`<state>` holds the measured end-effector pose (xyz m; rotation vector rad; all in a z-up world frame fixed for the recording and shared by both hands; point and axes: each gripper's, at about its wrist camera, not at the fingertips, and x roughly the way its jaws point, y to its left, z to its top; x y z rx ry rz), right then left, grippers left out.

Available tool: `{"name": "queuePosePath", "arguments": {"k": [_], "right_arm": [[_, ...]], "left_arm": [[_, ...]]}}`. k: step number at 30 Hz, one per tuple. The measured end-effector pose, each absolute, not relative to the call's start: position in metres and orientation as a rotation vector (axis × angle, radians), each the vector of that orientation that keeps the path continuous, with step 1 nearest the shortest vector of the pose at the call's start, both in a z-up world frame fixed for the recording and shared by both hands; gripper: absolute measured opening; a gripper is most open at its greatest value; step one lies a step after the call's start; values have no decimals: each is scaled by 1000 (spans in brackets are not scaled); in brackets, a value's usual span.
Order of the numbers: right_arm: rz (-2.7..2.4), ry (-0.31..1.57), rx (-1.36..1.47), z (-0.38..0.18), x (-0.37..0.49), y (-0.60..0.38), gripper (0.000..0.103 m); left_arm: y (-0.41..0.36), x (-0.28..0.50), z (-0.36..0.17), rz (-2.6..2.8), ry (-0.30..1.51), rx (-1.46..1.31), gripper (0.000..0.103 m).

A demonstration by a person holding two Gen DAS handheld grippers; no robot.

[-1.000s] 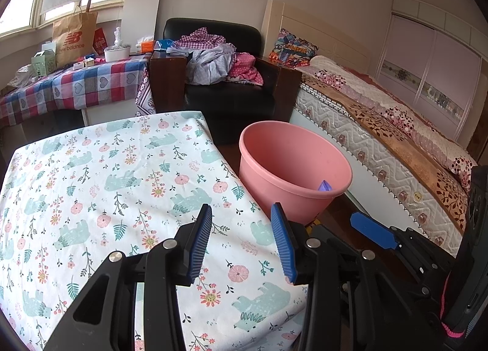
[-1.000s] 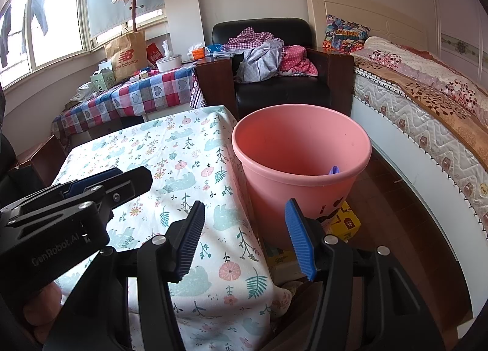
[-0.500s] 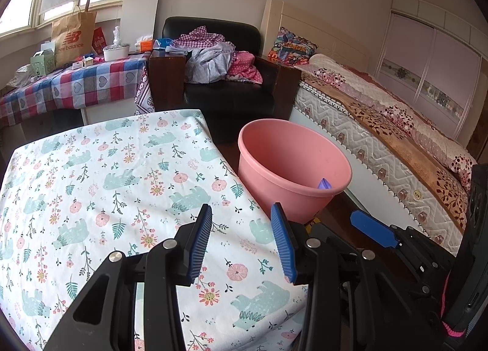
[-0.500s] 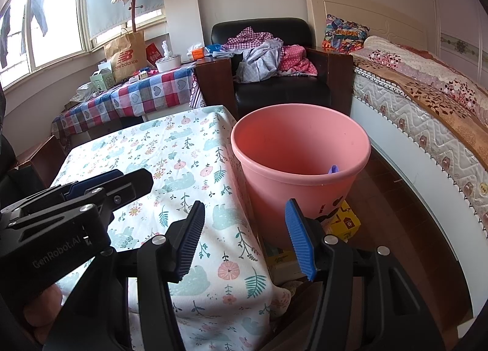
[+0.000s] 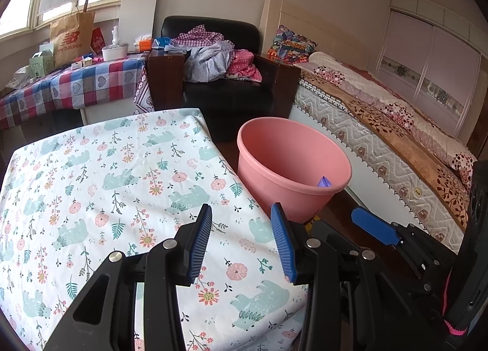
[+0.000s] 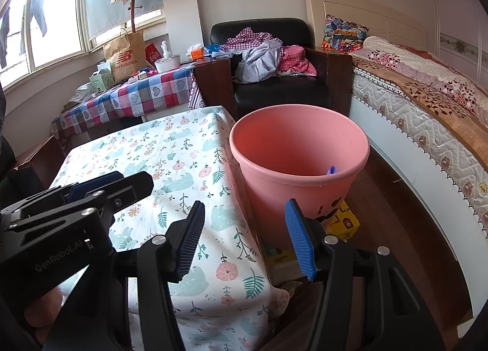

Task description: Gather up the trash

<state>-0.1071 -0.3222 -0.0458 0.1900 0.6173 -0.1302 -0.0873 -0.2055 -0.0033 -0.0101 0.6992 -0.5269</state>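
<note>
Left gripper (image 5: 241,241): jaws spread, empty, above the floral tablecloth (image 5: 122,174). Right gripper (image 6: 244,236): jaws spread, empty, at the table's edge facing the pink bucket (image 6: 299,168). The bucket stands on the floor just beside the table. A purple scrap (image 6: 331,170) lies inside against the near wall. It is probably light, thin and crushable; pinch its exposed upper tip.

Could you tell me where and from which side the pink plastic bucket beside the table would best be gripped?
Grip the pink plastic bucket by its thin rolled rim, probably coming from above with one finger inside and one outside. The wall is far too wide for the open right gripper, and the near rim section faces it unobstructed, away from the floral-clothed table.
</note>
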Motion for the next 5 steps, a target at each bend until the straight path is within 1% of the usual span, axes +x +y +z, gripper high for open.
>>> {"name": "queuePosePath", "arguments": {"k": [5], "right_arm": [[-130, 619, 190, -46, -107, -322, 56]], "left_arm": [[-205, -85, -3, -531, 700, -7, 40]]}}
